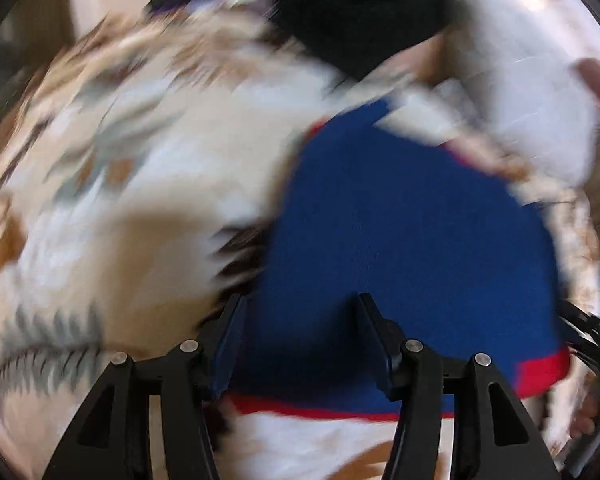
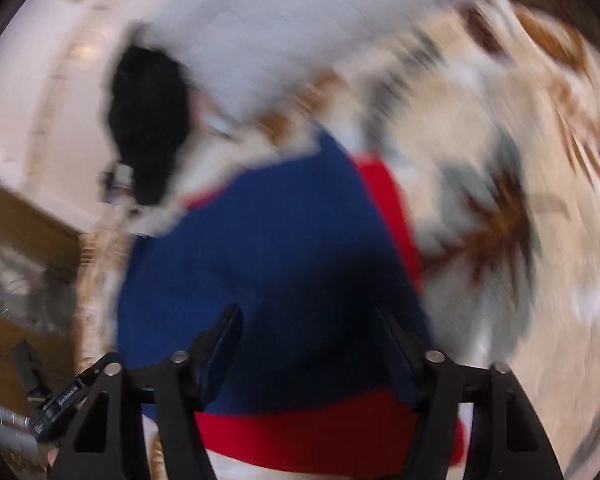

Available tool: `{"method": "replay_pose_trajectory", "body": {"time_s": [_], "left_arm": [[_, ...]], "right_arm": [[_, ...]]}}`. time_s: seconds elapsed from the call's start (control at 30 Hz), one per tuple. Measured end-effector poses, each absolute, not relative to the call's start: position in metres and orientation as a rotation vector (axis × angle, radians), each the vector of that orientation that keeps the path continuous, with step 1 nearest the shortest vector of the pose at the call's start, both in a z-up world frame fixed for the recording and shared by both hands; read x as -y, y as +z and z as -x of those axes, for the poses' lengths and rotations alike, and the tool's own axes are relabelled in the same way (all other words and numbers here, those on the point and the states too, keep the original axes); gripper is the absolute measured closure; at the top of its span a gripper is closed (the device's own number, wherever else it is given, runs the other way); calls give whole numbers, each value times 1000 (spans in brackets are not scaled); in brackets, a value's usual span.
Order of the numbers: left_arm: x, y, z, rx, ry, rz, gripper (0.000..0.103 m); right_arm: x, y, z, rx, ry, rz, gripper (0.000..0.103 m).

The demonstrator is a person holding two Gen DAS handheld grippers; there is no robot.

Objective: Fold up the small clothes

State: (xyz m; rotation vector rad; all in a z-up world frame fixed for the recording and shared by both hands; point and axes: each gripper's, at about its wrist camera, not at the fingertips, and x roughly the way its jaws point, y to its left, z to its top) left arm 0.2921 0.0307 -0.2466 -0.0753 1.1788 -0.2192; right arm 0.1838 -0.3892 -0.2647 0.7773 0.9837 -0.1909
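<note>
Left gripper [image 1: 300, 312]: jaws parted, nothing clamped, poised over the blue garment [image 1: 380, 220] for a grasp. Right gripper [image 2: 308, 320]: likewise parted, unladen, above the same cloth. Blue garment with red trim lies flat on the leaf-patterned bedspread [image 1: 120, 160], likely spread for folding.

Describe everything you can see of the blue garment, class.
The blue garment is a small, deep blue piece of what looks like knit cloth with red trim along its edges. It lies spread fairly flat on a cream cover with a leaf print. Both views are blurred, so its exact type is unclear. The left gripper and right gripper are over it with jaws apart; neither grips it.
</note>
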Motion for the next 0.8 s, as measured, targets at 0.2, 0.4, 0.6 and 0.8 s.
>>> {"method": "replay_pose_trajectory", "body": {"time_s": [0.2,0.4,0.6,0.8], "left_arm": [[-51,-224,-296,-1087,-240,211,44],[-14,-207,-341,-987,-304,176,42],[-19,-257,-388,-1097,-148,224,39],[-6,-203,-347,-904,-95,18,39]], "right_arm": [[384,-237,-187,-882,-167,-727,62],[367,-245,-234,-858,-111,-681,62],[384,-269,-242,-892,-157,-716,64],[381,-243,-228,-782,-218,-629,62]]}}
